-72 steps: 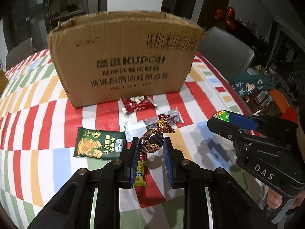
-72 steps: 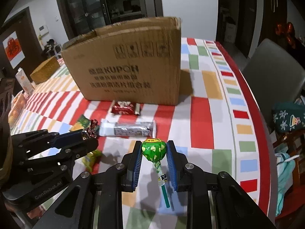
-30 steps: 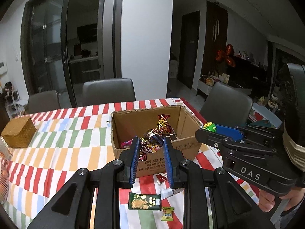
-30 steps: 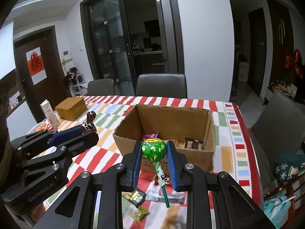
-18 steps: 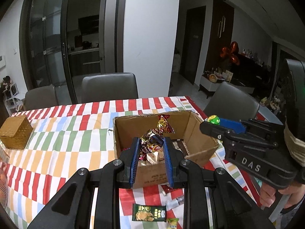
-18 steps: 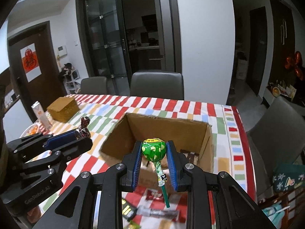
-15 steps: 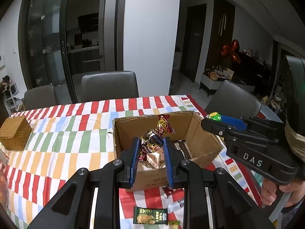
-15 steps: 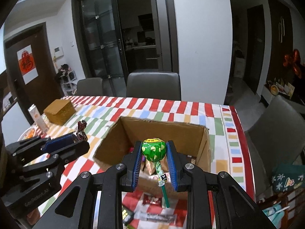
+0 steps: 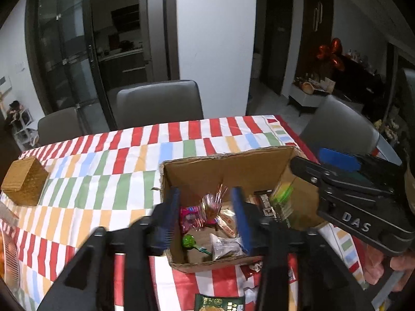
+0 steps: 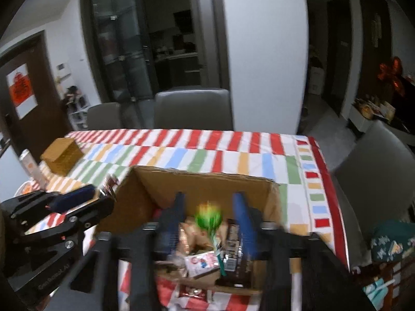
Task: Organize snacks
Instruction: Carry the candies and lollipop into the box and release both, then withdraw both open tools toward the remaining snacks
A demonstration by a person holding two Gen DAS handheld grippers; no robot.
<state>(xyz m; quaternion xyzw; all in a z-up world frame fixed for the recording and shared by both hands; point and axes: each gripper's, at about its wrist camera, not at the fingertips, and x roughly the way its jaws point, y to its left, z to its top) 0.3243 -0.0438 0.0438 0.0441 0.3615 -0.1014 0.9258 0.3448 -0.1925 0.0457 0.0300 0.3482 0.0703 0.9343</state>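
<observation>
In the left wrist view we find the left gripper [image 9: 207, 213] released: half a second ago its pads pinched the foil candy [image 9: 211, 207], and now the jaws stand wide with the candy blurred between them, touching neither pad, over the open cardboard box [image 9: 228, 163]. We judge it in free fall into the box, so this item counts as delivered. Inside the box we count one green lollipop [image 9: 188, 241] lying near the front wall, one pink packet, one clear packet and some dark bars we cannot count. In front of the box, on the striped tablecloth [image 9: 103, 171], lie one green cracker packet [image 9: 220, 303] and one red packet. In the right wrist view the right gripper [image 10: 208, 216] has likewise let go: its jaws are spread, and the lollipop [image 10: 208, 219] it clamped a moment ago is a green smear between them, dropping over the same box. One woven basket sits well left of the box. We judge two packets at least still outside it.
</observation>
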